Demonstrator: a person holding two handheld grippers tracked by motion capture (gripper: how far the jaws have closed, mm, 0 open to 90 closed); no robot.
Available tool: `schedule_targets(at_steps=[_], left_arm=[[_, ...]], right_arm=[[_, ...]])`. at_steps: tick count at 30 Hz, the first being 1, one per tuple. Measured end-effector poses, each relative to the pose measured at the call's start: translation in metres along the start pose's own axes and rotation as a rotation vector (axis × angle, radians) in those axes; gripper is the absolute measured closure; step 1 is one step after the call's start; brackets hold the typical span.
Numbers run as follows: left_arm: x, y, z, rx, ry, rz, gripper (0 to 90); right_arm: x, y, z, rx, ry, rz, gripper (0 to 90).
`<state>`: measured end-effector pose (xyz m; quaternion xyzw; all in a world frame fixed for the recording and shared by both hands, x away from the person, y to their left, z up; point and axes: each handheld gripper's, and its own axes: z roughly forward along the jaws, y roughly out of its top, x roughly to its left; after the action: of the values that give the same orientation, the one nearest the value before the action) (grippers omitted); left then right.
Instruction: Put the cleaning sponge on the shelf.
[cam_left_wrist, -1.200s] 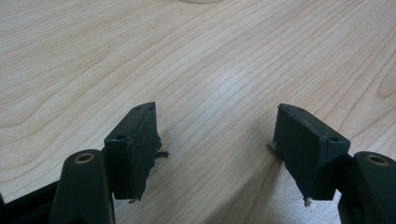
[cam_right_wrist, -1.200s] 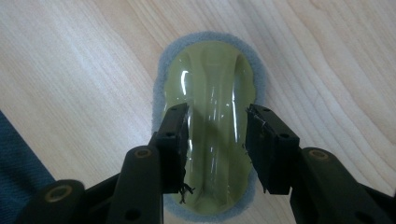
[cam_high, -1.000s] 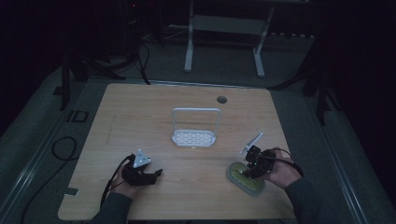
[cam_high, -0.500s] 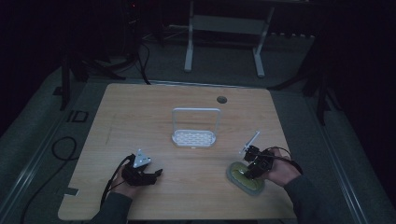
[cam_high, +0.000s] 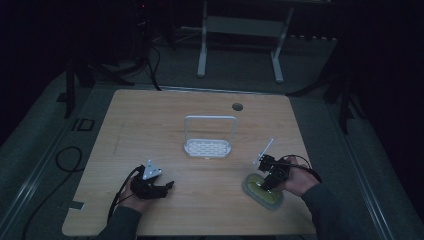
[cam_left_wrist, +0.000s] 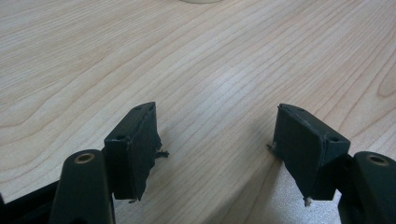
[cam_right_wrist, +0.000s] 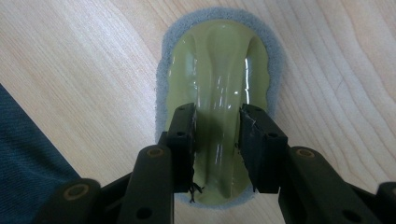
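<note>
Your right gripper (cam_right_wrist: 217, 140) jaws have just been closing around the sponge's (cam_right_wrist: 219, 56) raised green handle near the tabletop's (cam_high: 175, 110) right front corner, pads about touching; grasp nearly set. Left gripper (cam_left_wrist: 217, 140) idles open.

Left gripper (cam_high: 167, 186) jaws gape wide; right gripper (cam_high: 261, 184) jaws have just been closing.

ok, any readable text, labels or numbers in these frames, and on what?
"ID": pale marks on the floor strip left of the table; faint, reading unsure.
No text on the green scrubber, the white rack, the left gripper or the right gripper.
</note>
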<state>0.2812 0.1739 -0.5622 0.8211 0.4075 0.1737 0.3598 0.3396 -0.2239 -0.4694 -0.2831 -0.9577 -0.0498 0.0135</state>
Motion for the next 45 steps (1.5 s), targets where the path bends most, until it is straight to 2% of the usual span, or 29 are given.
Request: schedule_targets(at_steps=[9, 18, 26, 31, 38, 45], left_arm=[[0.000, 0.000, 0.000, 0.000, 0.000, 0.000, 31.3], [0.000, 0.000, 0.000, 0.000, 0.000, 0.000, 31.2], [0.000, 0.000, 0.000, 0.000, 0.000, 0.000, 31.2], [0.000, 0.000, 0.000, -0.001, 0.000, -0.001, 31.3], [0.000, 0.000, 0.000, 0.000, 0.000, -0.001, 31.3], [0.000, 0.000, 0.000, 0.000, 0.001, 0.000, 31.3]], right_arm=[[-0.002, 0.005, 0.003, 0.040, 0.020, -0.002, 69.6], [-0.002, 0.008, 0.004, 0.063, 0.016, -0.009, 70.9], [-0.001, 0.012, 0.004, 0.102, 0.001, -0.044, 71.3], [0.001, 0.012, 0.003, 0.102, -0.023, -0.078, 71.6], [0.003, 0.013, -0.001, 0.098, -0.037, -0.097, 71.7], [0.004, 0.017, -0.009, 0.067, -0.055, -0.129, 71.7]])
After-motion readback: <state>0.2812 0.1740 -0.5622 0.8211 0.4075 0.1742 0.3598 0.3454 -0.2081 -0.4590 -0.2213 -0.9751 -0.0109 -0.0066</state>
